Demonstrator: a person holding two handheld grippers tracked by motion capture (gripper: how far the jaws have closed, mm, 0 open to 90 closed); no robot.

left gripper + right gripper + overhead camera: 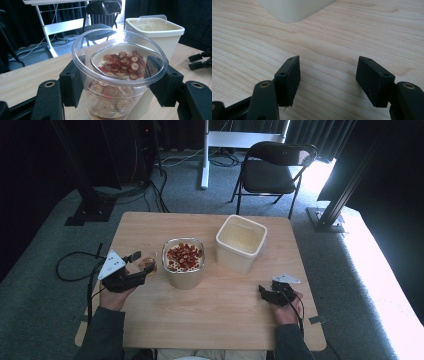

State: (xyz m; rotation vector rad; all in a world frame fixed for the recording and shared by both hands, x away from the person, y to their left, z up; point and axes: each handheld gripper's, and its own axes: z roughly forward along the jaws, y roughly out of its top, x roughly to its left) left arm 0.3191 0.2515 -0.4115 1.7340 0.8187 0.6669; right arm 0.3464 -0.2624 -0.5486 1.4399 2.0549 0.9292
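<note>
A clear plastic cup holding sliced dried fruit sits between the pads of my left gripper, which is shut on its sides. In the high view the cup and left gripper hang at the table's left, just left of a clear container full of red and tan dried fruit. An empty cream tub stands to the right of that container. My right gripper rests low near the table's right front. Its jaws stand open over bare wood, with nothing between them.
The wooden table has free surface along its front and centre. A black folding chair and a white stand are on the carpet beyond the far edge. Cables trail at the left.
</note>
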